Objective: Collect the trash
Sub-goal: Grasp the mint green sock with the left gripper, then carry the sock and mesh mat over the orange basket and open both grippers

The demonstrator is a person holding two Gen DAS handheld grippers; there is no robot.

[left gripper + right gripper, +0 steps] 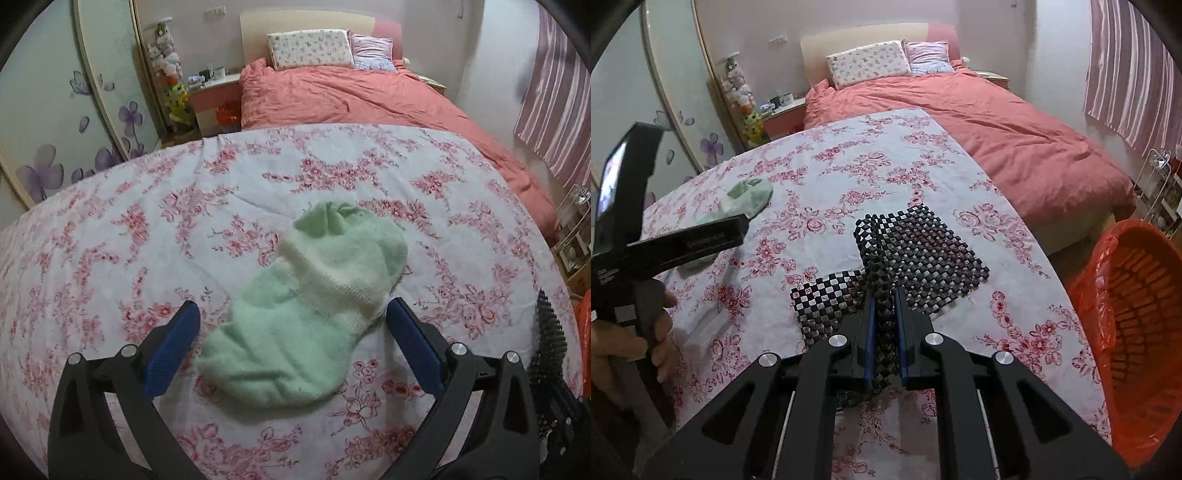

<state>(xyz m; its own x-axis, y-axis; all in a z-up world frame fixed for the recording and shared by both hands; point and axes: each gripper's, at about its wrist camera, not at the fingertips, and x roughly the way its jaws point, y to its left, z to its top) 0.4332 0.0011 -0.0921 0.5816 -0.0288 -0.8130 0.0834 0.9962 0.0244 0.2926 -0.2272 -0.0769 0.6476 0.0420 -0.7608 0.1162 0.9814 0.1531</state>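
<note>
Beaded mat (pixel 916 254): black-and-white lattice of small hard beads, lying on the floral table (pixel 849 177) near its right edge; a ridge at the near middle is pinched up.
Mat handling: judged limp as a whole but hard in each bead, moderately heavy; sagging and swinging are to be expected once lifted. A bunched fold gives the surest hold, since a single flat layer may slip.
Right gripper (pixel 885 314): jaws together, clamped on the raised ridge of the mat.
Sock (pixel 314 306): pale green, fuzzy, lying flat on the table, well apart from the mat.
Sock handling: judged light, soft and easily compressed; it is best taken across the narrow middle, where the cloth bunches readily.
Left gripper (pixel 291 317): jaws apart, one on each side of the sock; contact cannot be confirmed.
Bin (pixel 1145 314): orange basket with a liner, just beside the table's right edge.
</note>
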